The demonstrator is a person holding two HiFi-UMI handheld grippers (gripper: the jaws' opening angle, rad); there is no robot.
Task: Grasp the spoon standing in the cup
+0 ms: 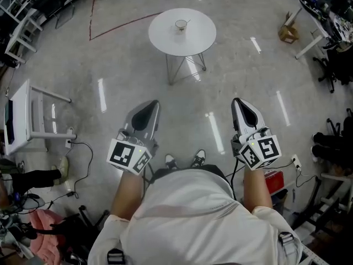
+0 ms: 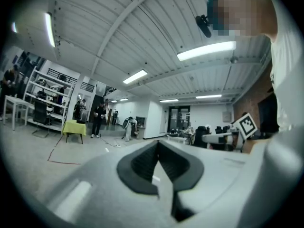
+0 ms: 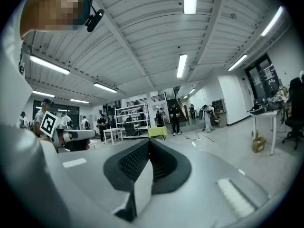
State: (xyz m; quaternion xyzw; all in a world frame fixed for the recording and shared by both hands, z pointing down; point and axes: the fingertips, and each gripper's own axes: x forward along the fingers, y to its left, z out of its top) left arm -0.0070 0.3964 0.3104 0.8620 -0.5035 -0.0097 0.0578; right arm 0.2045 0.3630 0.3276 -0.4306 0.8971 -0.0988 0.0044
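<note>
- The cup point(image 1: 181, 25) stands on a small round white tabletop point(image 1: 164, 38), close to its middle and a little toward the far edge; the spoon point(image 1: 186, 21) stands in it, its handle leaning to the right.
- Nothing else lies on the tabletop, which rests on thin wire legs point(image 1: 172, 68).
- The left tool point(image 1: 150, 108) and the right tool point(image 1: 241, 108) are held close to the person's body, well apart from the tabletop and pointing toward it.
- In the left gripper view the left tool point(image 2: 158, 144) has its dark pads pressed together at the tip, with nothing between them.
- In the right gripper view the right tool point(image 3: 148, 144) is likewise pressed together and empty.
- The floor point(image 1: 110, 65) is glossy grey concrete that mirrors the ceiling lights; a red tape line point(image 1: 127, 25) runs across it left of the tabletop.
- A white cart point(image 1: 22, 117) stands at the left, with cables point(image 1: 83, 153) trailing near it.
- A cardboard box point(image 1: 287, 33) sits by a white desk leg point(image 1: 309, 42) at the upper right.
- The gripper views show a large hall: a ribbed white ceiling with strip lights point(image 2: 206, 50), shelving point(image 2: 42, 87), a yellow-green covered table point(image 2: 75, 127) and several people standing far off.
</note>
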